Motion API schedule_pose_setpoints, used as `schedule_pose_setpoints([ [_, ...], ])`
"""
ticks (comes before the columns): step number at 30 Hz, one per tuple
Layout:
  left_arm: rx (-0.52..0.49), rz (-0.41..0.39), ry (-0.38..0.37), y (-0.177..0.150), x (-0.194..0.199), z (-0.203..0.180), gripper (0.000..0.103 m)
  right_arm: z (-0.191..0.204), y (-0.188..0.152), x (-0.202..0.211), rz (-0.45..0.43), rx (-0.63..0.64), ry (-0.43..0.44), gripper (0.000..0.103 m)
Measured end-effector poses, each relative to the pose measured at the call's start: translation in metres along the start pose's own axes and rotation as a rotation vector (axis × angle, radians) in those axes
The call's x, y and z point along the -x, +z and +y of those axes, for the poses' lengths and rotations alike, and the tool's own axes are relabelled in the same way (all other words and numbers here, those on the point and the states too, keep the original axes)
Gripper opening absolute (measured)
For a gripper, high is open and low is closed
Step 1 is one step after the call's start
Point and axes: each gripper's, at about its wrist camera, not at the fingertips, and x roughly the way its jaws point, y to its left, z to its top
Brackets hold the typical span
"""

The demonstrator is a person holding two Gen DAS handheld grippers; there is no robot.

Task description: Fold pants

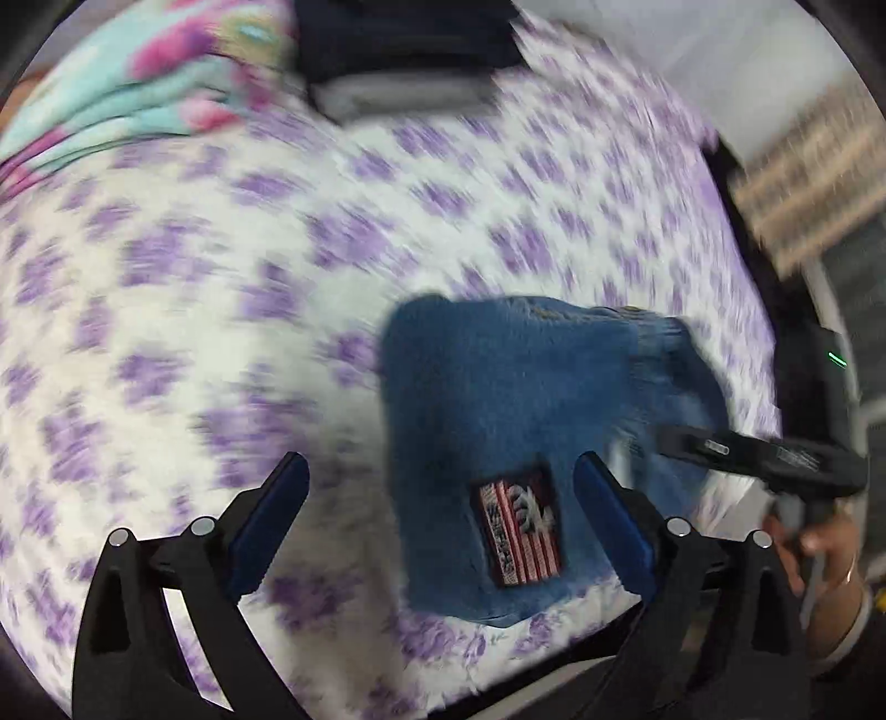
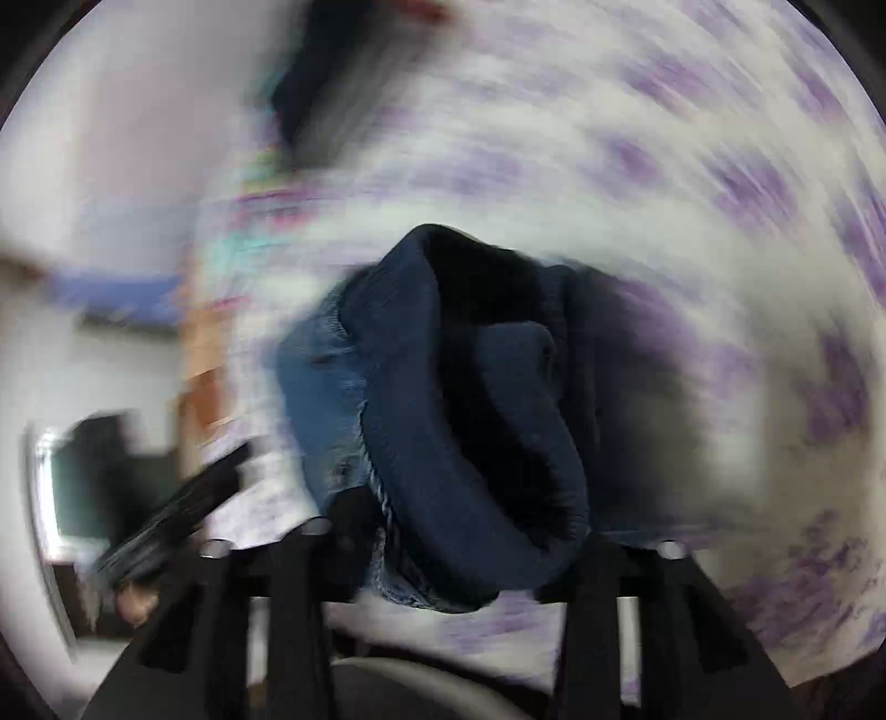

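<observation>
Left claw (image 1: 443, 518) gapes above pants (image 1: 515, 432) on purple-flowered bedsheet (image 1: 221, 249).

A white sheet (image 1: 232, 288) printed with purple flowers covers the bed and fills most of the left wrist view; the same sheet (image 2: 692, 183) shows smeared with blur in the right wrist view; at the sheet's far left corner lies a bunched turquoise cloth (image 1: 149, 94) with pink blotches; beside that cloth, at the sheet's far edge, sits a dark pile (image 1: 404, 50) on something grey, too blurred to name; past the sheet's right edge stands a tan, striped thing (image 1: 808, 183), also blurred; left of the sheet in the right wrist view a pale wall (image 2: 105, 183) shows
</observation>
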Motion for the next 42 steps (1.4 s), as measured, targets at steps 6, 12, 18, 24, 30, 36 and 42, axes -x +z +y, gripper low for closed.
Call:
schedule_pose_setpoints([
  [6, 0.086, 0.132, 0.1, 0.007, -0.068, 0.01, 0.099, 0.02, 0.0, 0.028, 0.01, 0.158, -0.048, 0.062],
  [12, 0.097, 0.009, -0.005, 0.018, -0.005, 0.022, 0.098, 0.068, 0.003, 0.08, -0.127, 0.33, 0.002, 0.019],
  [18, 0.21, 0.036, 0.129, 0.035, -0.027, 0.049, 0.098, 0.115, 0.028, 0.016, -0.051, 0.431, -0.095, 0.021],
  [24, 0.21, 0.095, 0.217, 0.047, -0.081, 0.052, 0.099, 0.079, 0.051, -0.033, 0.006, 0.446, -0.191, 0.009],
  [30, 0.125, 0.112, 0.262, 0.059, -0.063, 0.036, 0.098, 0.089, 0.044, -0.007, 0.044, 0.38, -0.111, 0.03],
  [36, 0.199, 0.109, 0.067, 0.018, -0.034, 0.04, 0.098, 0.097, -0.017, 0.013, 0.062, 0.481, -0.222, 0.07],
  [42, 0.174, 0.111, 0.133, -0.001, -0.069, 0.031, 0.099, 0.069, -0.015, 0.003, 0.072, 0.394, -0.184, 0.07],
])
